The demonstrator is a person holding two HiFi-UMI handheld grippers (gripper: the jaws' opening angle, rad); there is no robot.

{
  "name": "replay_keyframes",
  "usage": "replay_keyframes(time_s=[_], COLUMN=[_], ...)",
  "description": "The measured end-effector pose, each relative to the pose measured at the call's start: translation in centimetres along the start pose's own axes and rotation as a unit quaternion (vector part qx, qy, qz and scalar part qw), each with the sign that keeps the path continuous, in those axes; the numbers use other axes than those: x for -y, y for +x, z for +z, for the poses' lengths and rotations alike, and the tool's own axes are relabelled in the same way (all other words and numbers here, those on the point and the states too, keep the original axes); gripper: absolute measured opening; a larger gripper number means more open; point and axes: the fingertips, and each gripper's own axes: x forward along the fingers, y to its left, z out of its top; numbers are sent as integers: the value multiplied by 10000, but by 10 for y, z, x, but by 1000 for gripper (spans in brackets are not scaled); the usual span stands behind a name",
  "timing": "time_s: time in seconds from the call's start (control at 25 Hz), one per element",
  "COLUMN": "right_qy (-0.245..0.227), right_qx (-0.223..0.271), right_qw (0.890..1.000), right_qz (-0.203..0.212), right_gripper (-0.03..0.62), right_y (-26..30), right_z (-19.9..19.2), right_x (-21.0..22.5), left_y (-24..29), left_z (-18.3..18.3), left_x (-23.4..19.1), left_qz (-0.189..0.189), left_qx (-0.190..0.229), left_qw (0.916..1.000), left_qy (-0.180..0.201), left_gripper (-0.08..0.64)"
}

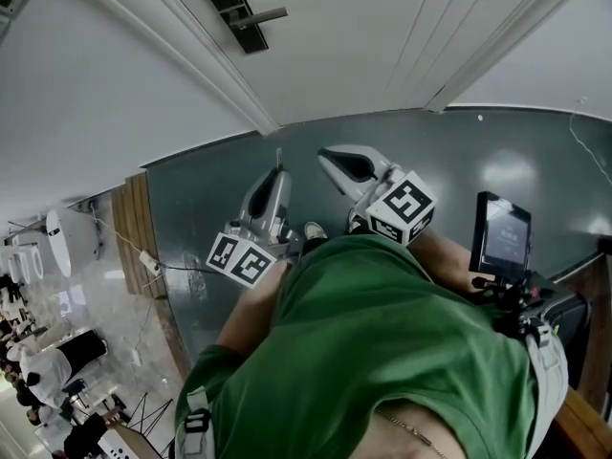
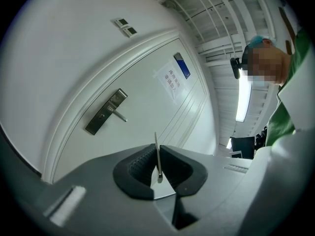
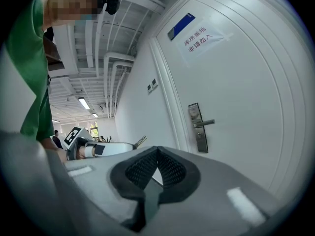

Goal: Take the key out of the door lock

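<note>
The room before the white door [image 3: 246, 73] looks clear, apparently, with only the lever handle [image 3: 206, 123] jutting outward from the lock plate [image 3: 199, 140].

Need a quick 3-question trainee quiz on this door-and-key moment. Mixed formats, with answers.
1. True or false: the thin silver metal key sits in the grey metal door lock plate.
2. Which gripper holds the key? A) left gripper B) right gripper C) neither
3. Fill in: the right gripper's jaws are ____, with nothing between them.

Key:
1. False. The key is clamped in the left gripper, away from the lock plate.
2. A
3. shut
</note>
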Motion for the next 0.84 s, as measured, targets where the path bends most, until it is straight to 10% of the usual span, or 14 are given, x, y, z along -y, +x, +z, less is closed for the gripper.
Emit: replay_keyframes(time_s=[0.84], right_qy=[-20], right_qx=[-49], right_qw=[10000], right_qz=[-85], right_gripper=[3], right_y=[18], right_z=[6], right_x=[-5], left_y=[1], left_z=[14], left_x=[-12], left_qz=[-118], left_qx=[56], left_qw=[9998], left_qy=[-142], left_gripper=[26])
